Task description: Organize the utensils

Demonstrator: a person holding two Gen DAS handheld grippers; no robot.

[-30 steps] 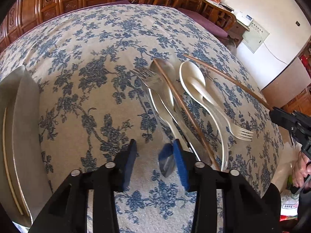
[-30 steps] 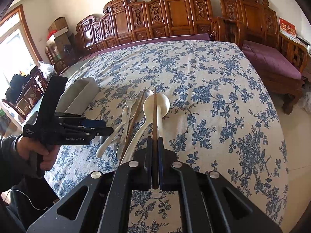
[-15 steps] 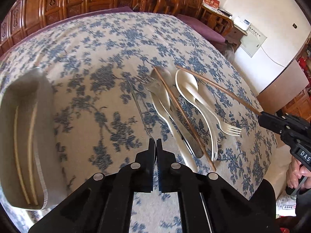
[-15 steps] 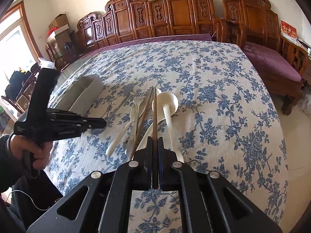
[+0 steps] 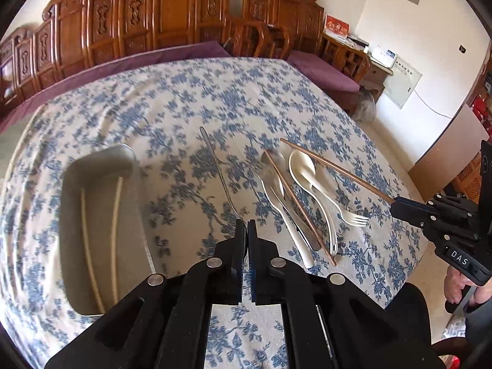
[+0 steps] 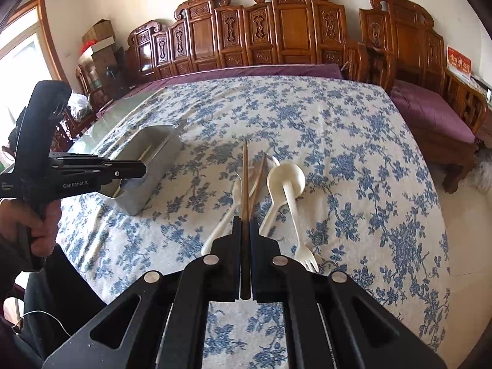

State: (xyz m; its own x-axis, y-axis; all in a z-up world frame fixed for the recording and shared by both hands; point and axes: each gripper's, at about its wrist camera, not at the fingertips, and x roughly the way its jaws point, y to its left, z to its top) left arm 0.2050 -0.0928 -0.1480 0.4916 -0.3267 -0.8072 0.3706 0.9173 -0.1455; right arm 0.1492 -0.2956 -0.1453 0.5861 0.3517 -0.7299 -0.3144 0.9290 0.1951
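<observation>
Metal utensil [image 5: 219, 174] now lifted in closed left fingers [image 5: 240, 233]; right fingers [image 6: 236, 230] clamping brown chopstick [image 6: 245, 181].

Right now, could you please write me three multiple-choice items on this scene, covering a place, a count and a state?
1. In the left wrist view, the grey tray lies where relative to the loose utensils? A left; B right; C on top.
2. How many pale chopsticks lie in it? A none; B two; C four.
3. The right gripper is: A open, empty; B shut on a white fork; C shut on a brown chopstick.
Answers: A, the tray sits left of the pile; B, two pale sticks show inside; C, its jaws clamp the brown stick.
</observation>
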